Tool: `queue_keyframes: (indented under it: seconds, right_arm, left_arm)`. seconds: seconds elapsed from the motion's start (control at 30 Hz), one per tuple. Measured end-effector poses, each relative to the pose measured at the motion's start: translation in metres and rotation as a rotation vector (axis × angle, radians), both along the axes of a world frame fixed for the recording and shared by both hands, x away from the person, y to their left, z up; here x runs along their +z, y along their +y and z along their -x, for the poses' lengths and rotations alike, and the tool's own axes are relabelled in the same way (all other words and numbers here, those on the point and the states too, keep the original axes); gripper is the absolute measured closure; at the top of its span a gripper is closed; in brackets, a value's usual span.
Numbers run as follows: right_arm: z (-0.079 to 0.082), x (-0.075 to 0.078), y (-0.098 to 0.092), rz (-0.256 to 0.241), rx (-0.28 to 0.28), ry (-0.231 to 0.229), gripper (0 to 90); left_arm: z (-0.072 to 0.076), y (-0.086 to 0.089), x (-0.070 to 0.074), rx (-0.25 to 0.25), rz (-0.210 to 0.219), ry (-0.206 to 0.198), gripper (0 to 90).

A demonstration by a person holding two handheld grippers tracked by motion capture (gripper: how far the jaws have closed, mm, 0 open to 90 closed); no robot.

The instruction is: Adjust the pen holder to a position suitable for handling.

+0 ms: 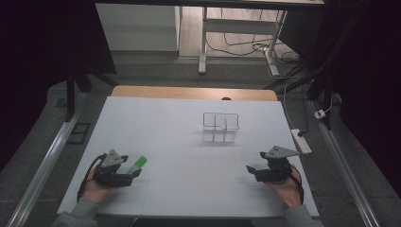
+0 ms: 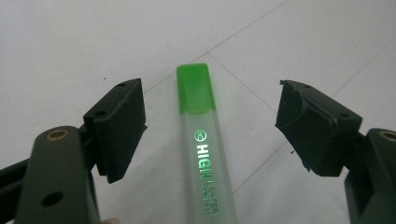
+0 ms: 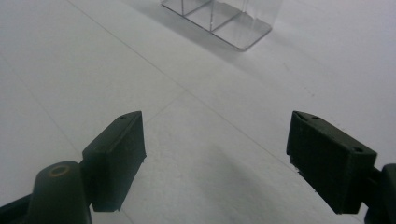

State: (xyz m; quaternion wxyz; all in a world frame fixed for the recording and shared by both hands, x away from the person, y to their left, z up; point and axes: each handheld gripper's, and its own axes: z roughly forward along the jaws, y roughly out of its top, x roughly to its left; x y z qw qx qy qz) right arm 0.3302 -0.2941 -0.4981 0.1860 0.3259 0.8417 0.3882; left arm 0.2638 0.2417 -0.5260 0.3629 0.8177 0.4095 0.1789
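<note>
Green-capped highlighter (image 2: 201, 140), clear organizer (image 1: 220, 126), white table (image 1: 189, 179).

Room's pretty dim, esp. the left and right edges of the frame, basically black. White table top (image 1: 165, 123) fills the middle, w/ a wood strip (image 1: 194, 92) along its far edge. Grey floor (image 1: 156, 71) beyond. Top centre there's a white desk frame (image 1: 204, 42) w/ cables (image 1: 246, 47) tangled under it. Power strip (image 1: 301, 140) at right, metal rails (image 1: 45, 163) down both sides.
</note>
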Motion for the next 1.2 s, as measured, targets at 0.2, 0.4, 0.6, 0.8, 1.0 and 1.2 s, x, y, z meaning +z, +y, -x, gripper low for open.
queue_keyframes:
  seconds: [0.2,0.4,0.6,0.8,1.0,1.2]
  right_arm:
    - [-0.003,0.001,-0.001,-0.026,-0.013,-0.007,20.2]
    - [-0.009,0.007,0.005,-0.032,-0.012,-0.001,21.5]
    - [-0.022,0.015,0.011,-0.054,-0.026,0.007,23.3]
    - [-0.029,0.020,0.011,-0.079,-0.049,0.015,25.6]
    - [-0.045,0.022,0.013,-0.075,-0.065,0.022,27.4]
    - [-0.060,0.025,0.018,-0.061,-0.077,0.034,30.6]
  left_arm:
    - [0.000,0.000,0.000,0.002,0.000,0.001,23.6]
    - [0.000,0.001,0.000,0.003,0.000,0.002,23.6]
    - [0.000,0.001,0.000,0.004,-0.001,0.000,23.6]
    - [0.001,0.005,0.002,0.015,0.015,-0.001,23.5]
    - [-0.002,0.008,0.002,0.020,0.026,0.001,23.5]
    - [-0.003,0.009,0.002,0.022,0.029,0.002,23.6]
